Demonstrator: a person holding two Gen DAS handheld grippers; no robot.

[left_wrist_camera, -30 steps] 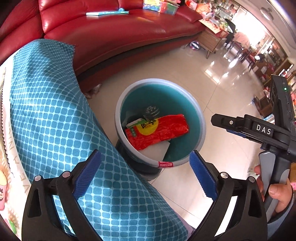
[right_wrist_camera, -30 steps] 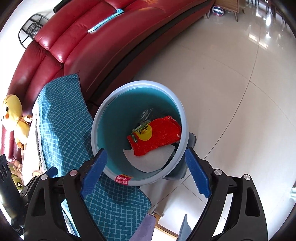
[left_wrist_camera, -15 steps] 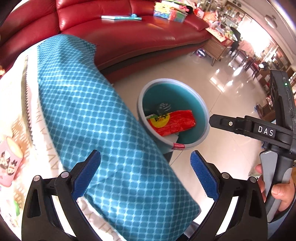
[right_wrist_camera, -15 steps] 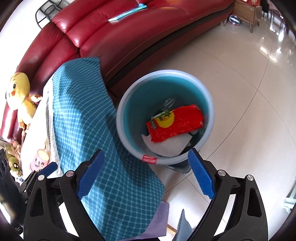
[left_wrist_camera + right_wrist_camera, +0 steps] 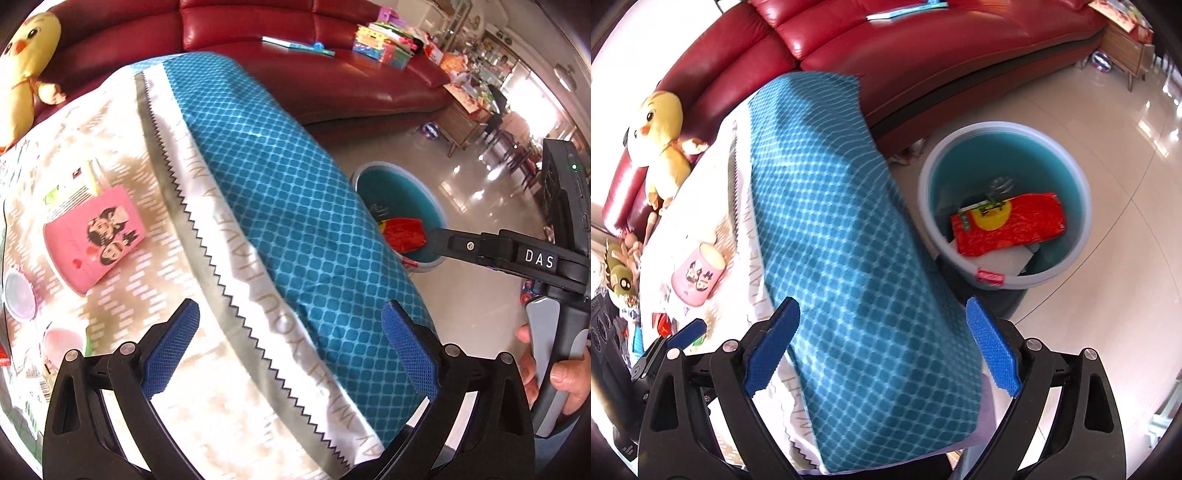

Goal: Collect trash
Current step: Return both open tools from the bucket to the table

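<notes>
A round grey bin [image 5: 1004, 275] with a teal inside stands on the floor by the table. It holds a red snack wrapper [image 5: 1012, 227] and white paper; it shows in the left wrist view too [image 5: 432, 206]. A pink paper cup [image 5: 94, 236] lies on its side on the table; it also shows in the right wrist view [image 5: 698, 275]. My left gripper [image 5: 290, 352] is open and empty above the tablecloth. My right gripper [image 5: 882, 349] is open and empty over the table's edge, and appears in the left wrist view [image 5: 509, 253].
A teal and white tablecloth [image 5: 295, 206] covers the table. A red sofa [image 5: 923, 55] runs behind with a yellow plush chick [image 5: 661, 129] at its end. Small wrappers and a lid [image 5: 18, 295] lie at the table's left. Shiny tiled floor [image 5: 1108, 110] lies to the right.
Both grippers have drawn back from the bin and swung left over the table. The bin now sits farther to the right and the pink cup has come into view.
</notes>
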